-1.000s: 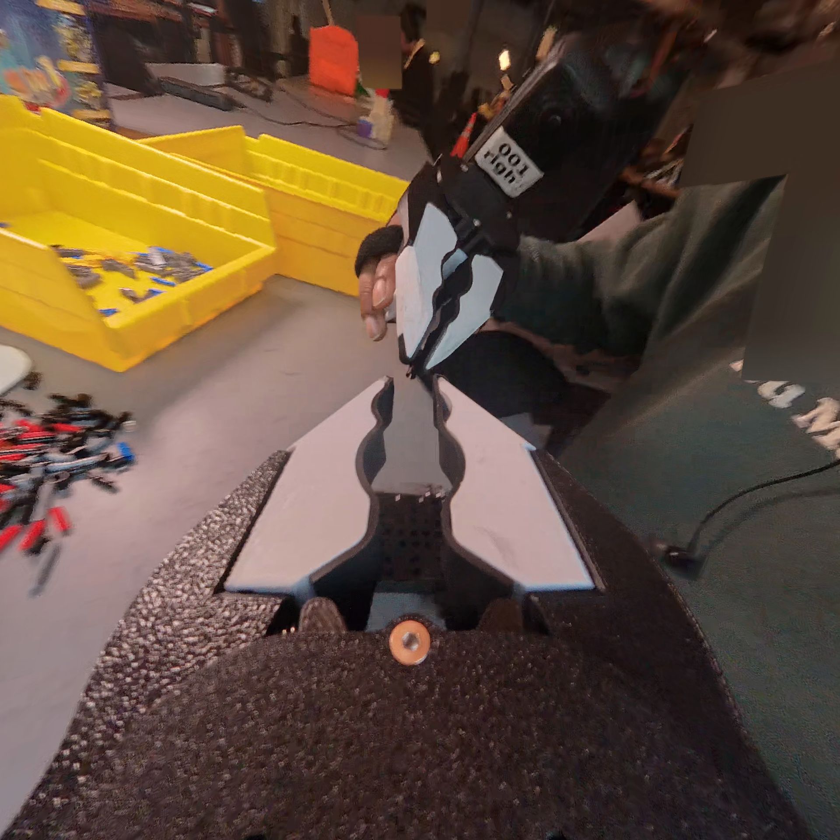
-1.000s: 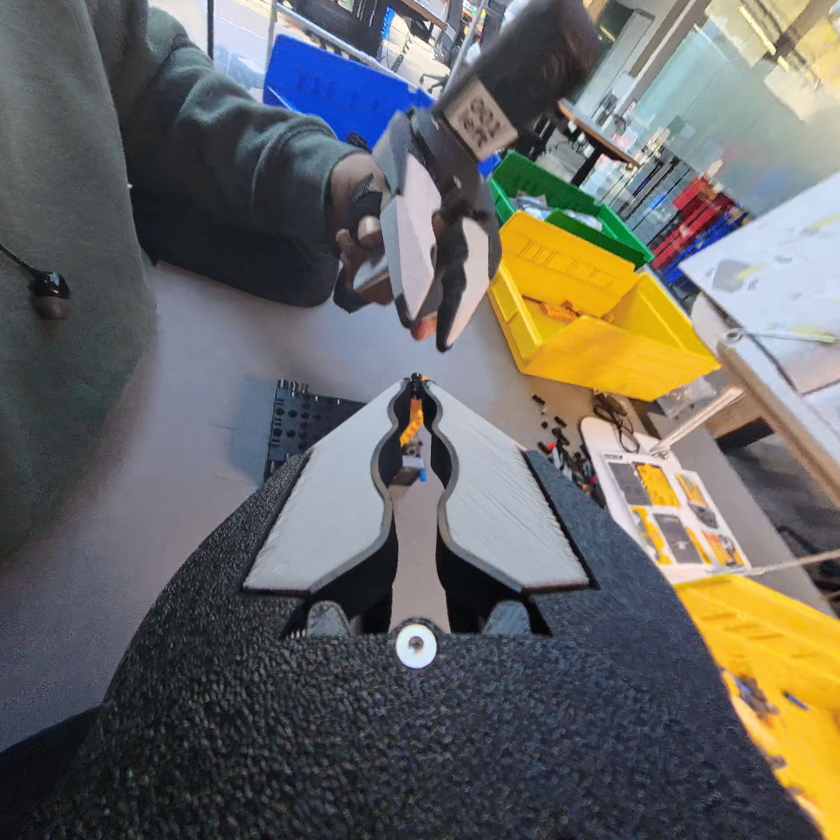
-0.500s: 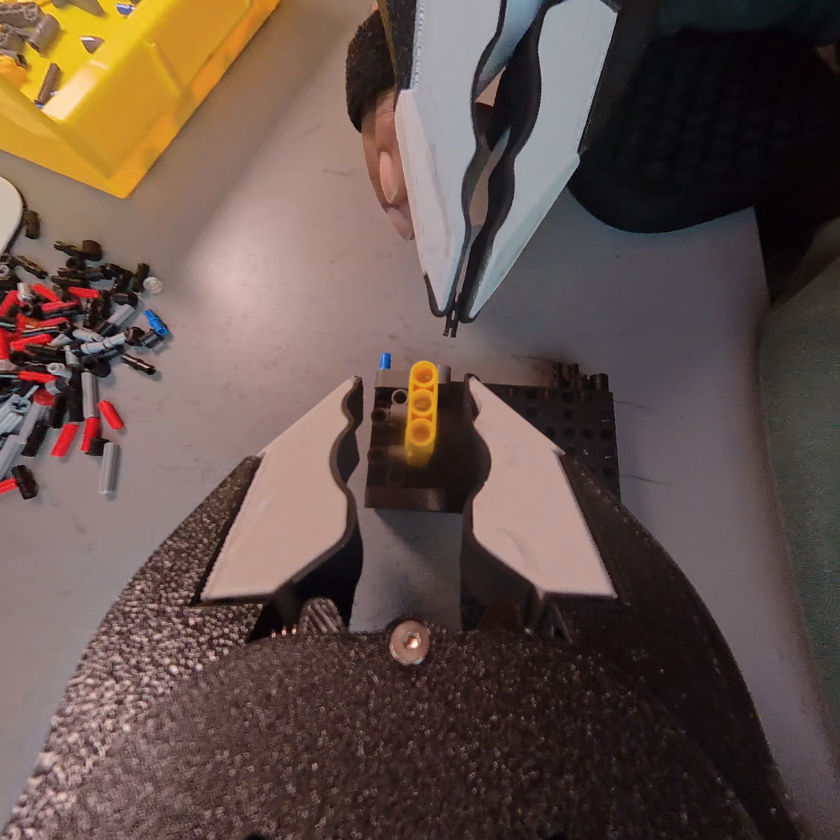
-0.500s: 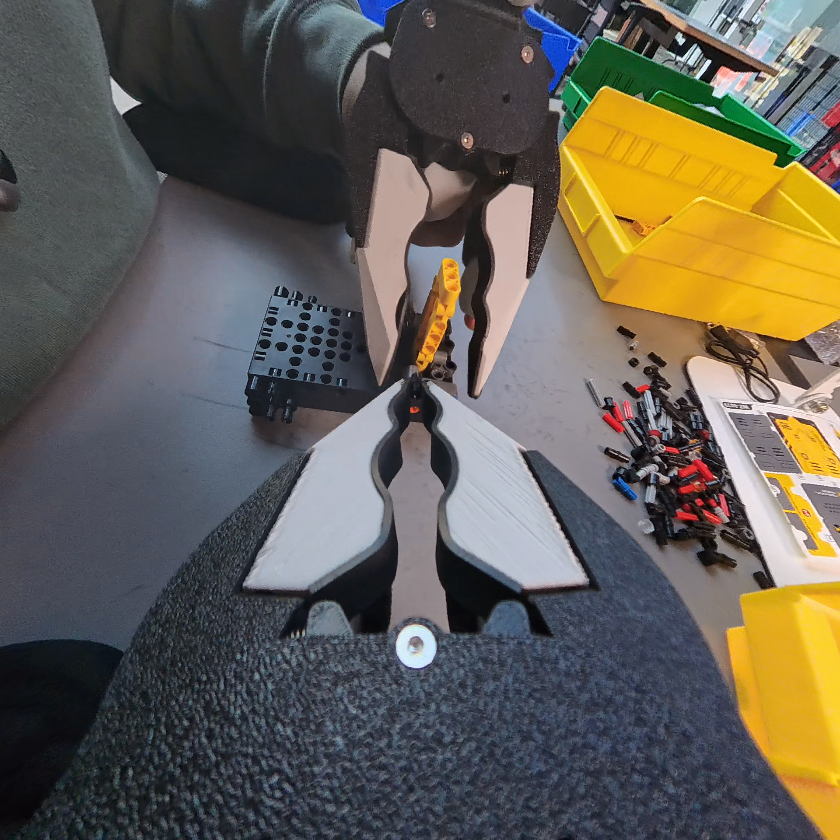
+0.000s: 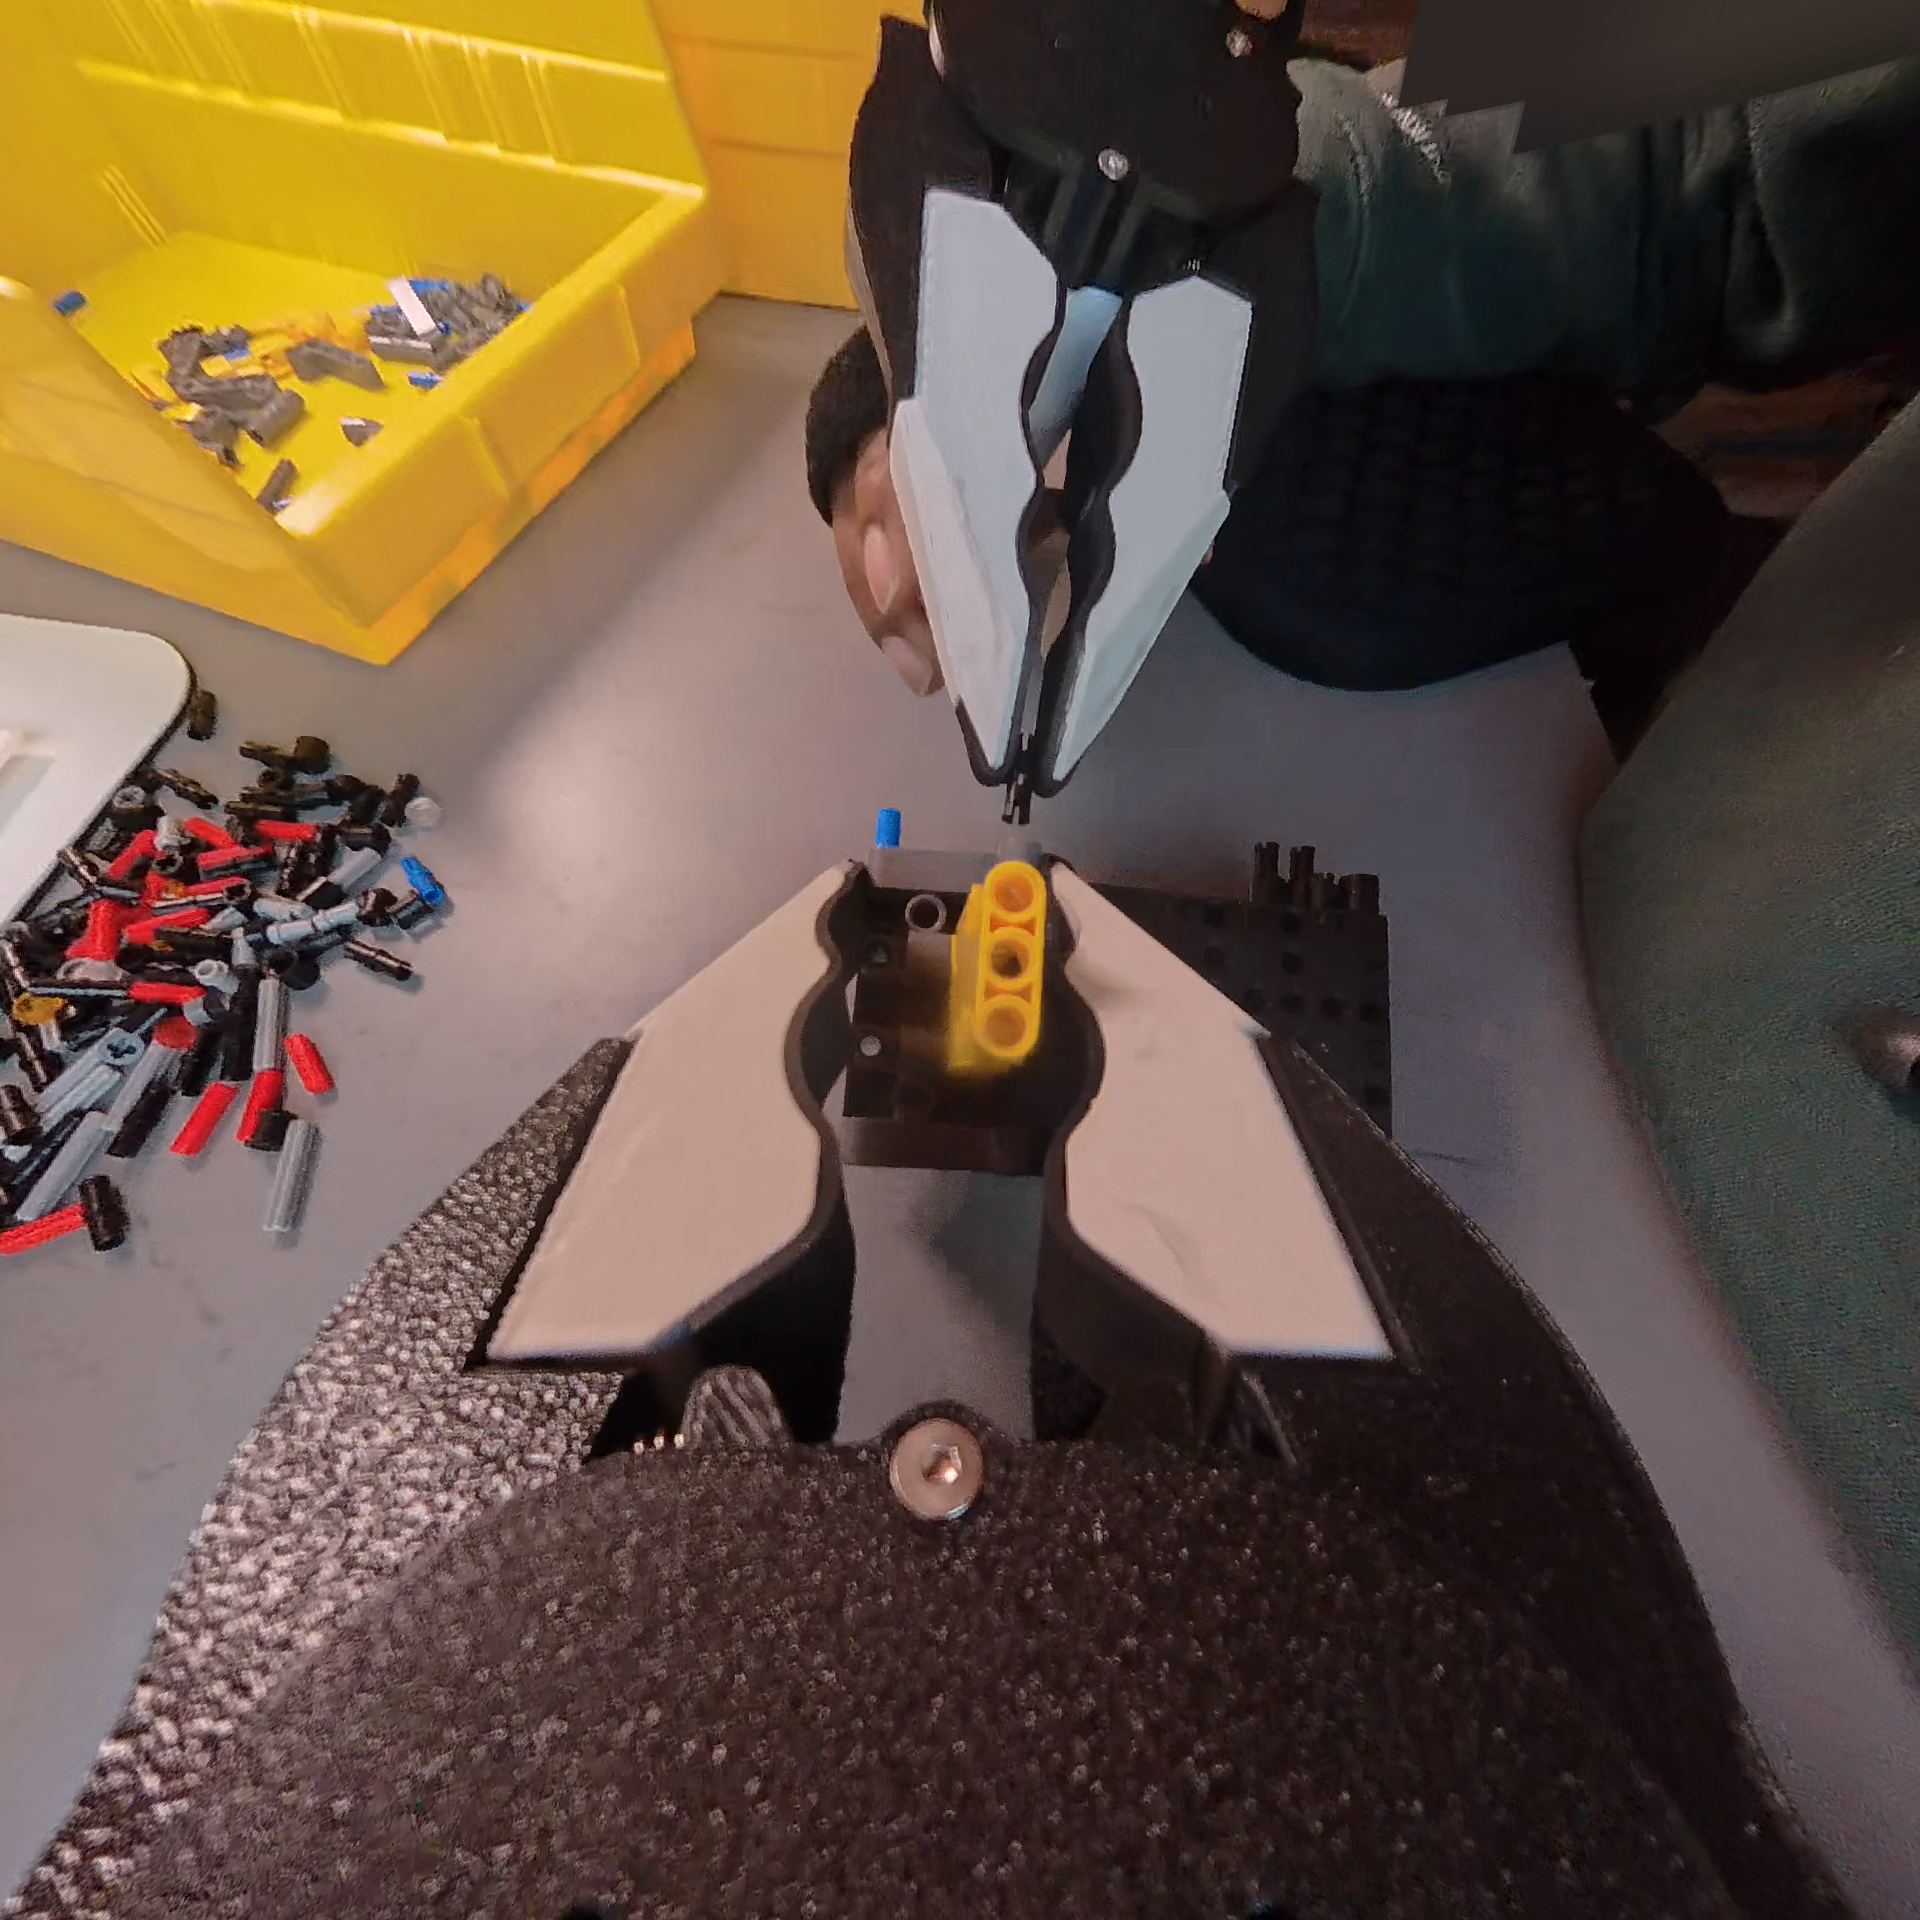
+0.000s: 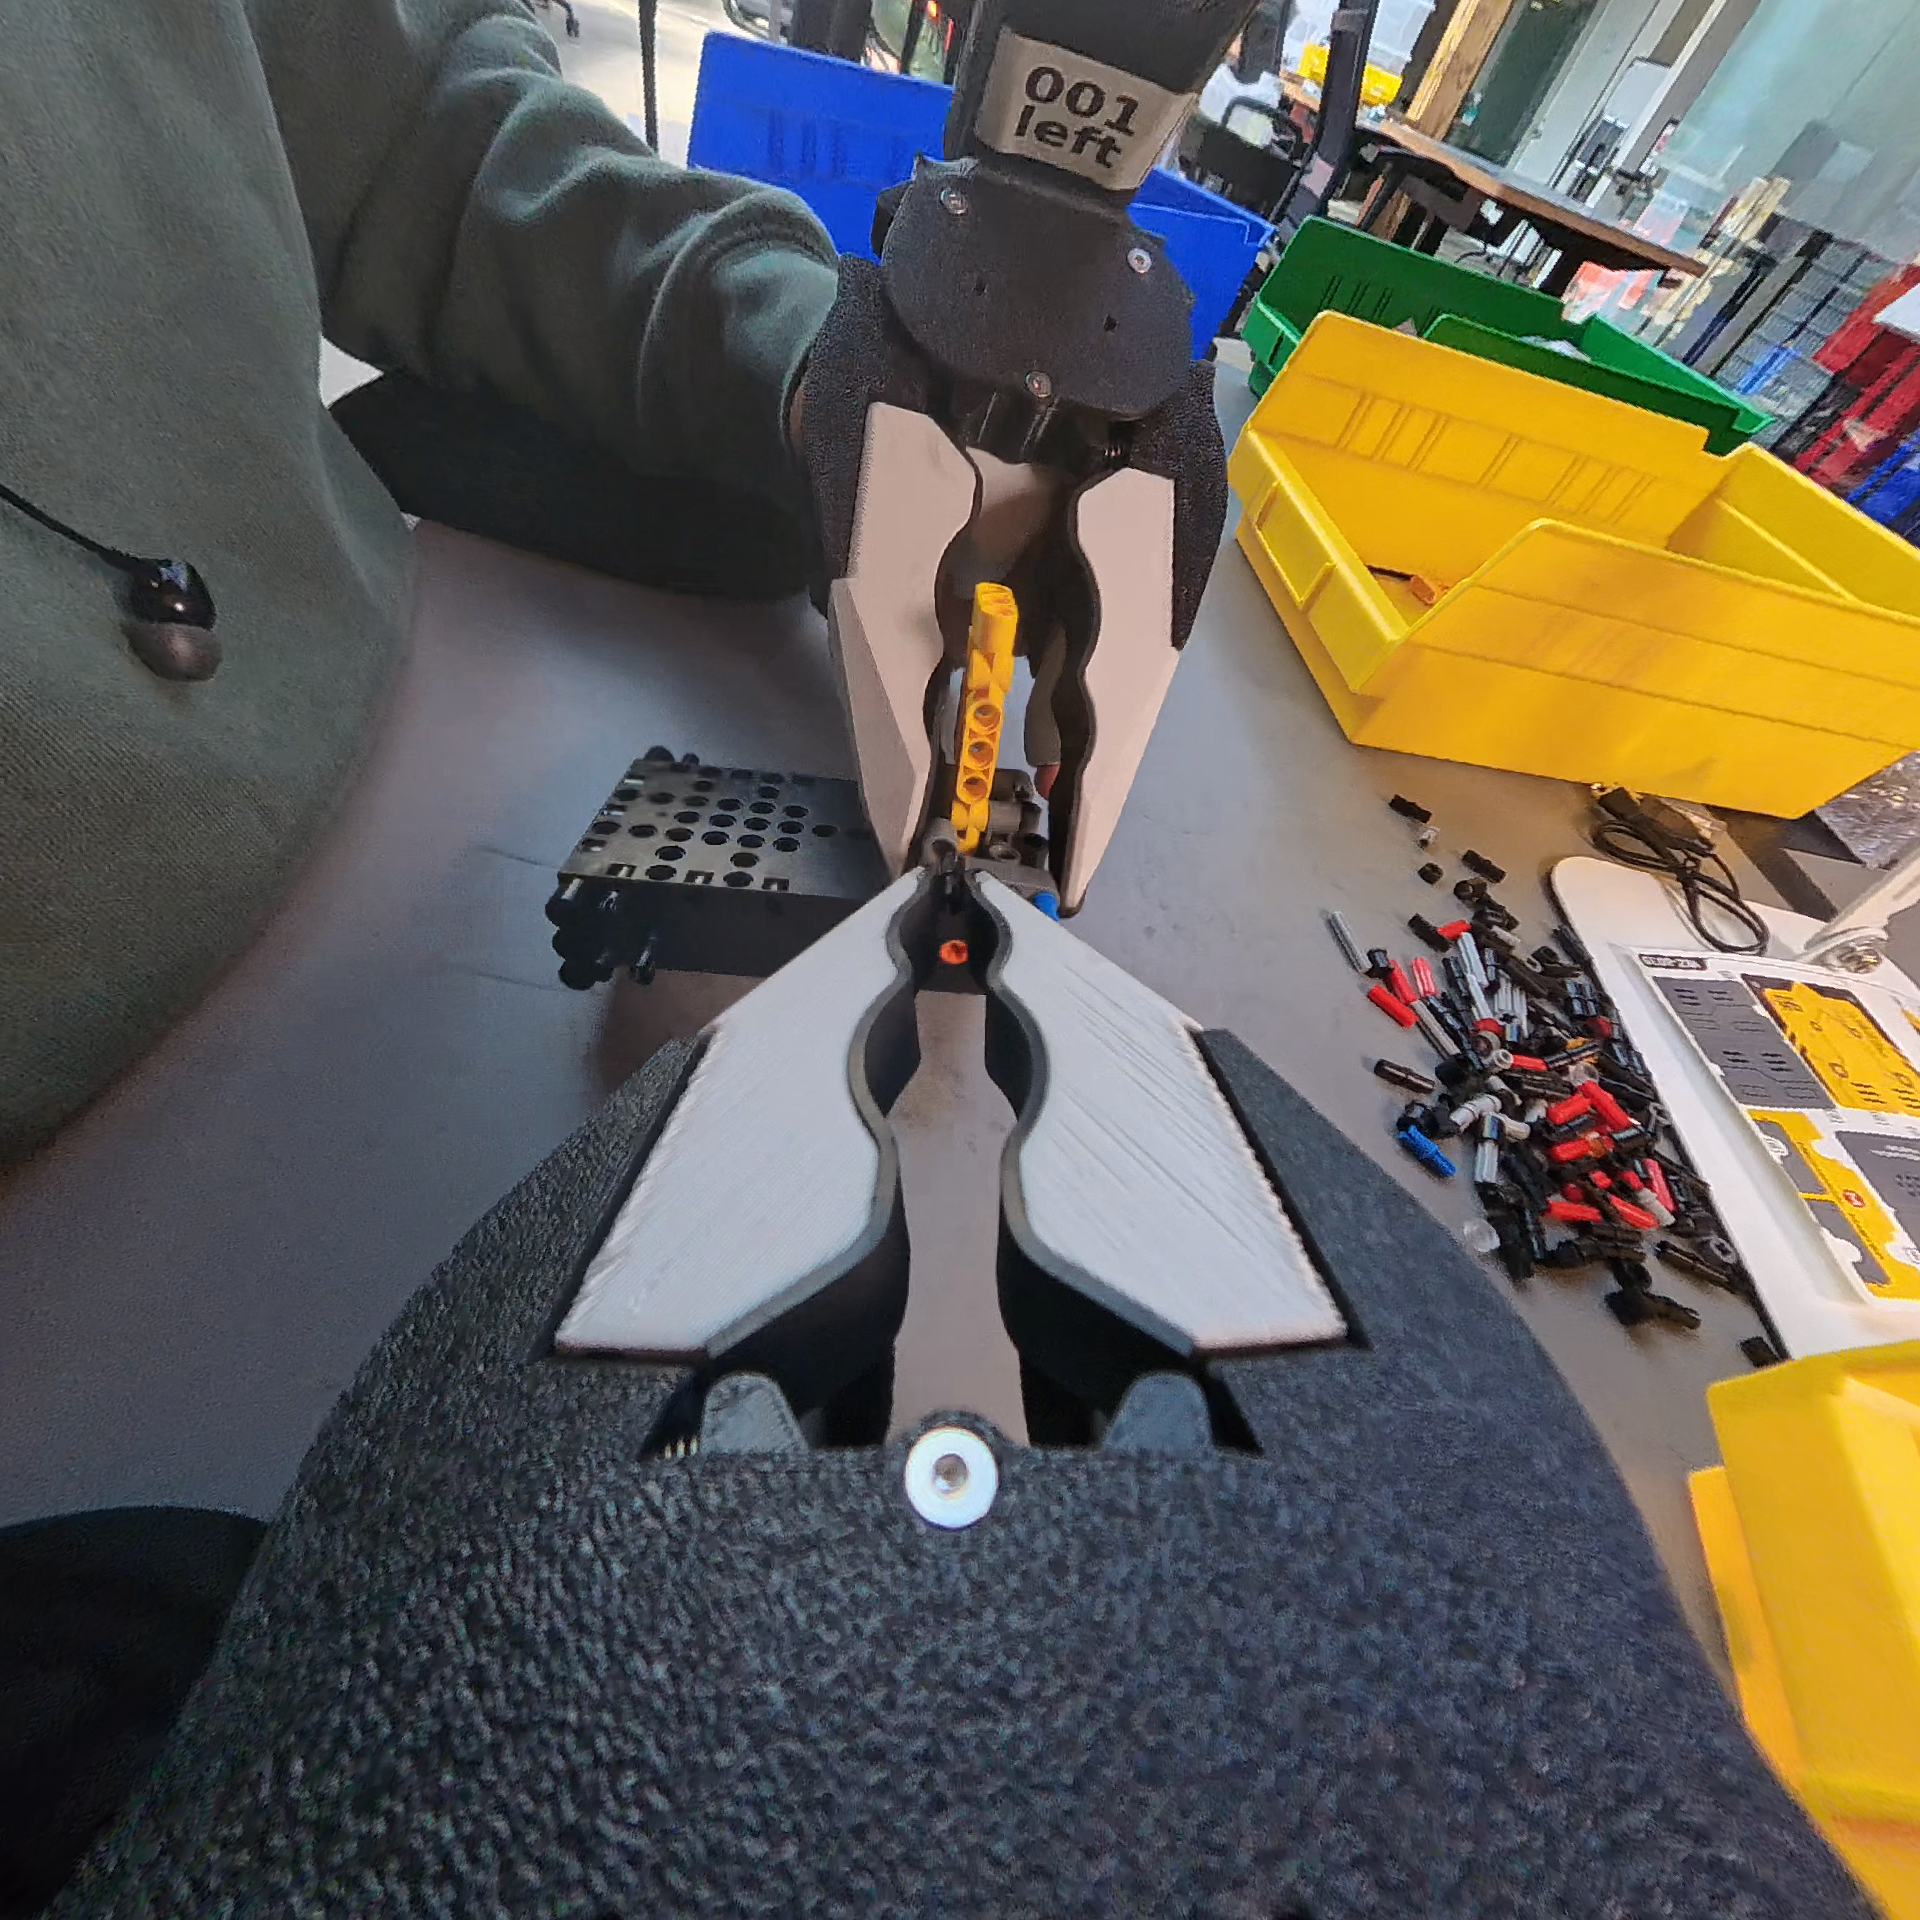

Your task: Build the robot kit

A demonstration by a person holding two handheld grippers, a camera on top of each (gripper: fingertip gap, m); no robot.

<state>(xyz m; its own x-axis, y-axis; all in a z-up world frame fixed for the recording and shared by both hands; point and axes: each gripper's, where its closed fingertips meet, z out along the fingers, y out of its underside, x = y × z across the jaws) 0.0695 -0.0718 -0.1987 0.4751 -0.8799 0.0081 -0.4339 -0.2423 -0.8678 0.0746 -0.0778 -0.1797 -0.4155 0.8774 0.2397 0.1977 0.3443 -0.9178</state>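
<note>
My left gripper (image 5: 951, 883) is shut on a small black block assembly (image 5: 914, 1101) that stands on the grey table; its fingers press on both sides. A yellow holed beam (image 5: 1003, 977) stands up from the assembly, and a blue pin (image 5: 888, 826) sticks out at its far corner. My right gripper (image 5: 1016, 774) points down from above, shut on a small black pin (image 5: 1015, 805) whose tip hangs just over the assembly's far edge. In the right wrist view my right gripper (image 6: 948, 883) holds the pin (image 6: 945, 857) next to the yellow beam (image 6: 982, 717), between the left gripper's fingers (image 6: 1112, 675).
A black perforated plate (image 5: 1309, 966) lies right beside the assembly, also in the right wrist view (image 6: 717, 842). A pile of red, black and grey pins (image 5: 177, 997) lies to the left. Yellow bins (image 5: 312, 312) (image 6: 1558, 623), an instruction booklet (image 6: 1797, 1070) and a person's green sleeve (image 6: 582, 270) surround the spot. Less than 4 cm separates the two grippers' tips.
Both grippers came down from the air to the table. The left gripper's fingers narrowed onto the assembly. The right gripper with the pin moved close above it.
</note>
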